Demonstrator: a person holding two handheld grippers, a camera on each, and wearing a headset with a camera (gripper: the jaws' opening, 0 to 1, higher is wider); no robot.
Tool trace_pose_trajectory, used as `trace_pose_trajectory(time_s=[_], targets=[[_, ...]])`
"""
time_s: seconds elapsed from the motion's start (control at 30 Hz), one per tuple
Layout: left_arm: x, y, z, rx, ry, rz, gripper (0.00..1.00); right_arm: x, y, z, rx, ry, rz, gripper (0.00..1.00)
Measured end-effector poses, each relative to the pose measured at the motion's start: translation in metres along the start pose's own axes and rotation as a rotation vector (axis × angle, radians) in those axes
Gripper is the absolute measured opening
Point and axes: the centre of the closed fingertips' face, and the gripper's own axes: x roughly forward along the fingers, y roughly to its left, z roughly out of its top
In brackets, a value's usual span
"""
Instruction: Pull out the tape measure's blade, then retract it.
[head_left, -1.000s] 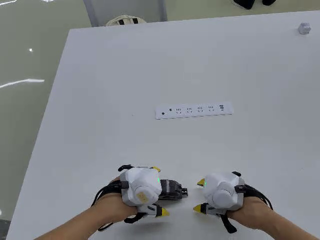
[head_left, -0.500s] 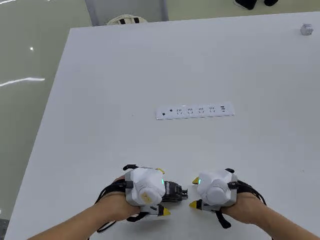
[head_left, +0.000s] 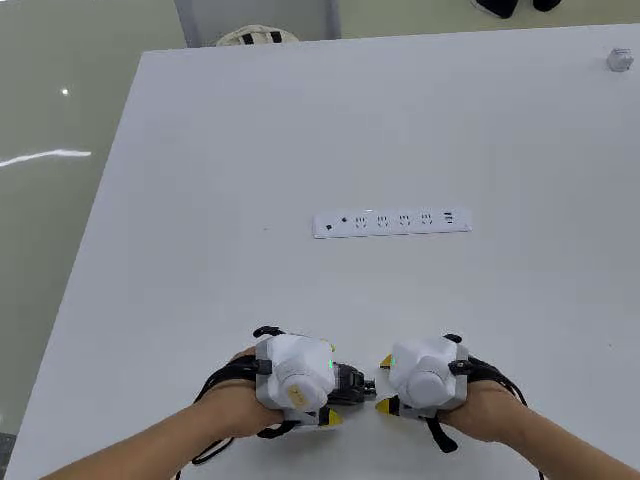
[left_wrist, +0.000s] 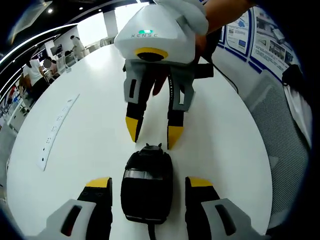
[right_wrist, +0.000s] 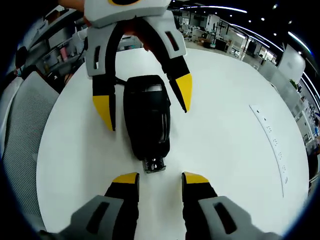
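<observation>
A black tape measure (head_left: 352, 382) lies on the white table (head_left: 300, 150) near its front edge. My left gripper (head_left: 332, 382) is open, with its yellow-tipped jaws on either side of the case and a small gap on each side. The left gripper view has the tape measure (left_wrist: 147, 187) between those jaws. My right gripper (head_left: 383, 383) faces it from the right and is open too. In the right gripper view the blade's metal end tab (right_wrist: 154, 164) sits just in front of the right gripper (right_wrist: 160, 178). The blade is inside the case.
A white power strip (head_left: 391, 221) lies across the middle of the table. A small grey object (head_left: 619, 60) sits at the far right corner. A chair (head_left: 255, 38) stands beyond the far edge. The table's left edge (head_left: 90, 250) drops to a green floor.
My right gripper has moved left until its tips are close to the tape measure's end tab. The left gripper and the tape measure have hardly moved.
</observation>
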Motion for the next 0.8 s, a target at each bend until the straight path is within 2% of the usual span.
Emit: trace_pose_trajectory(time_s=[0.33,0.8], targets=[[0.0029,-0.0004,-0.0015,0.009,0.008,-0.016,0.52,0.0046,0.0043,0.0043,-0.052,-0.002,0.044,0.32],[0.0094,0.0004,0.0011,0.027,0.012,-0.03,0.46,0.0089,0.006,0.0091,-0.086,-0.004,0.092,0.27]])
